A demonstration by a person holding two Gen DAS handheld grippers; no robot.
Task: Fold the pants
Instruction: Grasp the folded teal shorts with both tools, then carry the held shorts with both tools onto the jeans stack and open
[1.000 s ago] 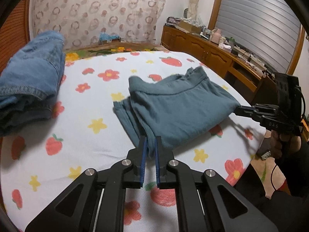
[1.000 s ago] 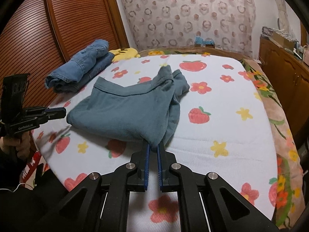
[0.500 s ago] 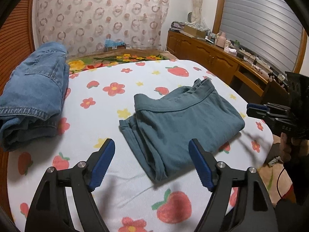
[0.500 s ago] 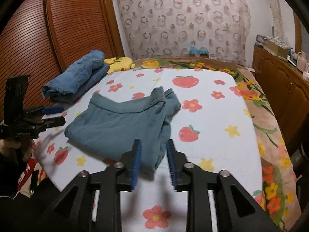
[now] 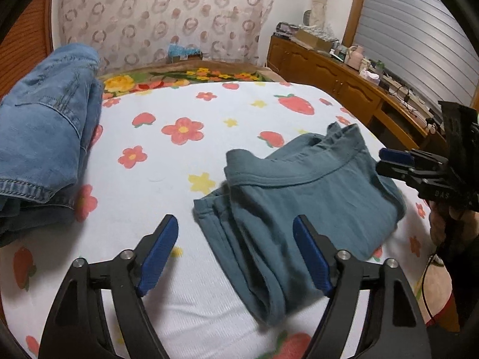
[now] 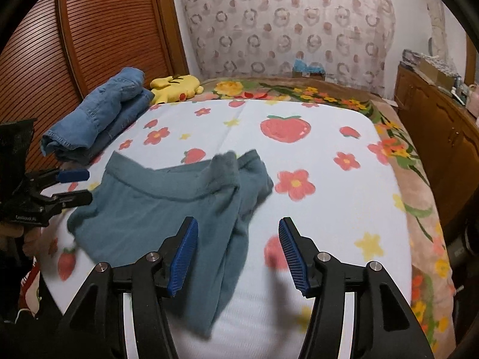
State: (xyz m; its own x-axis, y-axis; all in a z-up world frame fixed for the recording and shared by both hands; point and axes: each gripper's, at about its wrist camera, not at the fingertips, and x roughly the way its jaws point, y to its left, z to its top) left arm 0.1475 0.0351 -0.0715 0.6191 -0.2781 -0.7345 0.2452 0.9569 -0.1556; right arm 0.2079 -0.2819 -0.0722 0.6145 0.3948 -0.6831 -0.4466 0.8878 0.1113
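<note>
Teal pants (image 5: 302,197) lie folded on the flower-and-strawberry bed sheet (image 5: 167,185), sitting center to lower right of the left wrist frame and center-left of the right wrist frame. Left gripper (image 5: 236,254) is spread wide, holding nothing; pants' stacked leg hems and folded edge sit between and just ahead of its blue pads (image 5: 158,251), toward the right pad. Right gripper (image 6: 238,255) is also spread, empty; a tapering fold of the pants runs down the lower center of its frame, beside the left pad (image 6: 184,257) and into the gap. Waistband (image 6: 167,193) runs left to right across mid-frame in the right view, so the bundle's long axis goes roughly across between the two grippers, each gripper at one end. In the left view the right gripper shows at right edge, right next to the far end of the bundle; whether it touches the fabric is unclear. Both look about equally near. Folded blue jeans (image 5: 45,149) sit apart at upper left, a yellow plush toy (image 6: 175,88) beyond them. Judged: fold looks mostly done; next grab would need either gripper to come slightly inward onto an end edge.
</note>
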